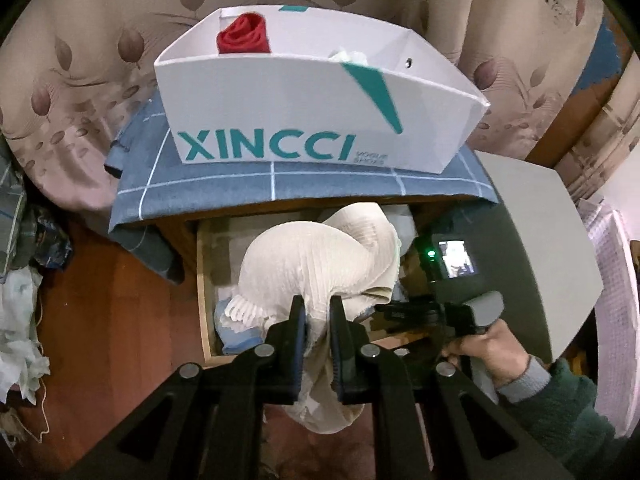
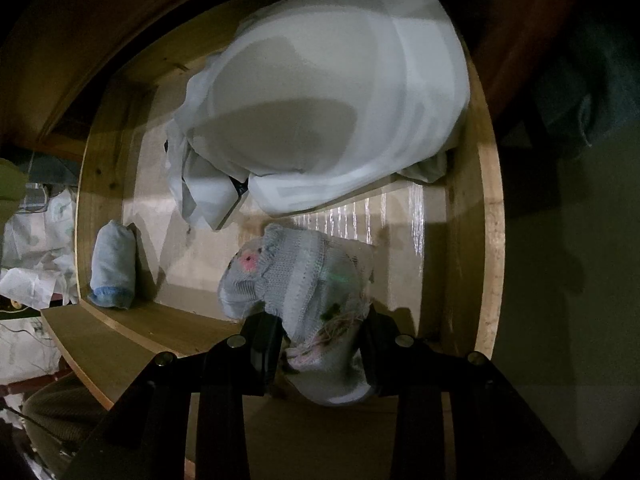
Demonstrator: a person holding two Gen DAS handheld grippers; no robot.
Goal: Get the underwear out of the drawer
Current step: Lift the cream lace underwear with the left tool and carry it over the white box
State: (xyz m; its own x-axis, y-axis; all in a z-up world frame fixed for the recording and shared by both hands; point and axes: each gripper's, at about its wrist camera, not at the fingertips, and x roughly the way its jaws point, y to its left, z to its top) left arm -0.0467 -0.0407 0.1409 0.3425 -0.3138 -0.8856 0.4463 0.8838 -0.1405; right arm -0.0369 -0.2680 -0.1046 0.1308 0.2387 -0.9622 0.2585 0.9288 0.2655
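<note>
Left gripper (image 1: 318, 320) fingers clamp cream ribbed underwear (image 1: 320, 264), lifted above open wooden drawer (image 1: 208, 280). Right gripper (image 2: 322, 340) fingers grip grey knitted garment (image 2: 296, 280) inside drawer. Judgement: extraction roughly half done; white folded cloth (image 2: 320, 92) remains.

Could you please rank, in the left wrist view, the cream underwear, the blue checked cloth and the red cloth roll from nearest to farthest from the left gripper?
1. Cream underwear: clamped between the fingers of the left gripper, above the open drawer.
2. Blue checked cloth: beyond the drawer, draped over the cabinet top.
3. Red cloth roll: farthest, inside the white box at its back left.
</note>
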